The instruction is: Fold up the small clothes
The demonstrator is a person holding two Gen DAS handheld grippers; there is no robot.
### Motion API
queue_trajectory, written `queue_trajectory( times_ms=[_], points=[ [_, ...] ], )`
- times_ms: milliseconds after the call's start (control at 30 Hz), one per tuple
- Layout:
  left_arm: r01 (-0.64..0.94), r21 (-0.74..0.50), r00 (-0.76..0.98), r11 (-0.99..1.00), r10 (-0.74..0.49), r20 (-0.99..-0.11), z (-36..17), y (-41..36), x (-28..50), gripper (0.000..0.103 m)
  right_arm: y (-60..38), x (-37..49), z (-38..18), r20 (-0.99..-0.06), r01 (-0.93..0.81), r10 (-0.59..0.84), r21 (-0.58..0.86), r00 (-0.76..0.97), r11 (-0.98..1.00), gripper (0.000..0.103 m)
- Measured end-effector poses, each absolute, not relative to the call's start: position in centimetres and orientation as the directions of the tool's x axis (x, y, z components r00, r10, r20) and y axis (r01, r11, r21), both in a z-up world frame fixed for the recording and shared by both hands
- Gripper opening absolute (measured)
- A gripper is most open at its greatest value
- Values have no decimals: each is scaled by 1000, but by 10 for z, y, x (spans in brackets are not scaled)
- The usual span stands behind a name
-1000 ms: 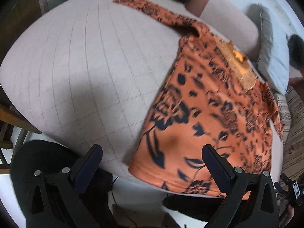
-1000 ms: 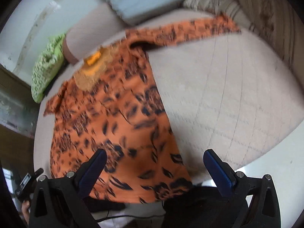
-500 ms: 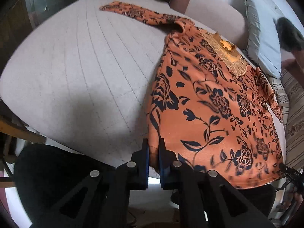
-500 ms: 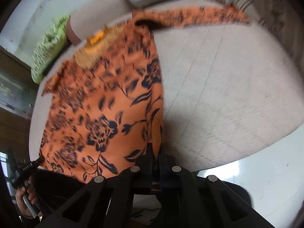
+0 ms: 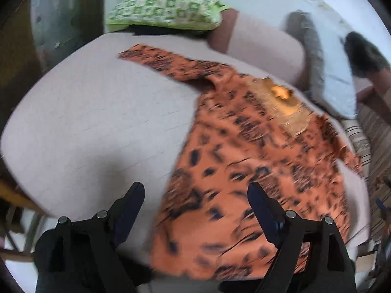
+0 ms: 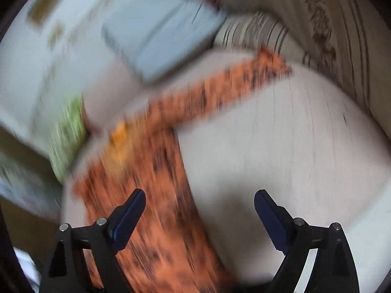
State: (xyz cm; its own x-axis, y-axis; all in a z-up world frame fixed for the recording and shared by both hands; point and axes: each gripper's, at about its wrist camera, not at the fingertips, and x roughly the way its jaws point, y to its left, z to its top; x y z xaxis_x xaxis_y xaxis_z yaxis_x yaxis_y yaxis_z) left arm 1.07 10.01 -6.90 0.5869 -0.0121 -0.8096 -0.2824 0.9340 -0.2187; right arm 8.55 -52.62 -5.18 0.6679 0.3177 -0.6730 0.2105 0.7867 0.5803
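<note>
Left wrist view: our left gripper (image 5: 195,195) hangs with jaws wide apart, holding nothing, over the orange floral top (image 5: 244,158), spread unfolded at 3 o'clock on the bed (image 5: 97,122).

Right wrist view, blurred: our right gripper (image 6: 199,202) gapes empty too; the top's sleeve (image 6: 220,92) stretches toward 1 o'clock. We judge no fold made yet.

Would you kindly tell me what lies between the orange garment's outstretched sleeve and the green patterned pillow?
In the left wrist view, only bare pale cushion separates the sleeve from the green pillow.

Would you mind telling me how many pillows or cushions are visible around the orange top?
3: green-patterned pillow beyond the sleeve, pale blue pillow and striped cushion at the far edge; others may be hidden.
</note>
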Motion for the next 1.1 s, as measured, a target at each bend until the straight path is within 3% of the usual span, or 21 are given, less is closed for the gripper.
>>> queue_trajectory(
  times_ms=[133,267,467,533,567,600,667,733,833,1100],
  points=[
    [-238,-263,586,935,-78,-806,-81,77,40,86,-593,154,-69,-615,352,266,696,743,625,90],
    [-210,-245,564,946,-87,-821,-92,62,56,86,-647,215,-110,-660,485,224,703,717,521,75],
    [-218,-221,529,951,-75,-845,-109,63,66,86,-669,268,-138,-728,572,171,642,664,511,72],
    [-228,-222,520,948,-74,-851,-115,66,65,86,-673,280,-134,-752,585,134,600,645,546,61],
    [-230,-225,518,947,-76,-852,-117,66,65,86,-671,289,-131,-781,598,106,550,615,582,41],
    [-233,-229,517,945,-79,-853,-119,68,64,86,-669,299,-130,-819,607,76,480,569,633,13],
    [-246,-238,520,940,-78,-850,-121,74,62,86,-663,311,-125,-848,598,50,414,528,686,9],
    [-250,-248,534,936,-80,-841,-120,79,59,86,-644,316,-100,-834,553,-22,345,551,759,8],
    [-249,-260,564,933,-78,-822,-116,89,53,86,-598,322,-44,-762,428,-20,341,647,837,8],
    [-280,-359,623,890,-116,-774,-114,122,36,86,-369,313,106,-536,-101,311,385,785,917,8]
  ],
)
